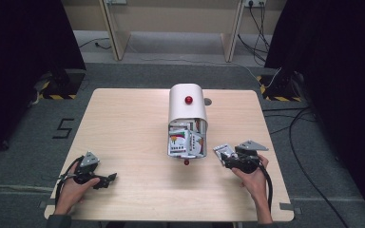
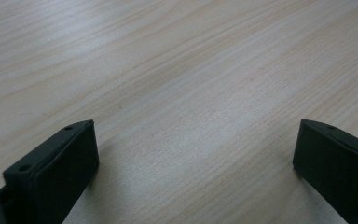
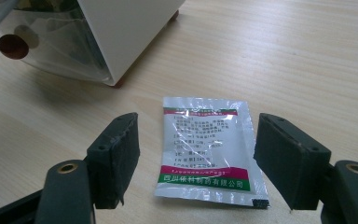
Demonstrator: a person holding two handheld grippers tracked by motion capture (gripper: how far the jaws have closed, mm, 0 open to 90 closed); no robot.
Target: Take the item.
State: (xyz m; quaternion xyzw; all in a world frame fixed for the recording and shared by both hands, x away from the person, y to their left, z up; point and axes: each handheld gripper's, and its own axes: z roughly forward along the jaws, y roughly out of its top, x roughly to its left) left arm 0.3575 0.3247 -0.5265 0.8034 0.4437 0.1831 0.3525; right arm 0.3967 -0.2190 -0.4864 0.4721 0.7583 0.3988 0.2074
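A: Table? 
B: Light wood table (image 1: 123, 137), rounded corners, standing on grey carpet floor (image 1: 24, 142).

A: Floor markings? 
B: A black "5" (image 1: 62, 128) left of the table. Yellow-black striped bases (image 1: 57, 96) at both far corners.

A: Surroundings? 
B: Black curtains (image 1: 24, 38) on both sides. Pale wooden furniture legs (image 1: 115, 33) at the back. Black cables (image 1: 304, 142) trail over the floor at right.

Your white sachet (image 3: 206, 149), banded red on top and green below, lies flat on the wooden table (image 3: 307, 56), just beside the white dispenser box (image 3: 121, 32).
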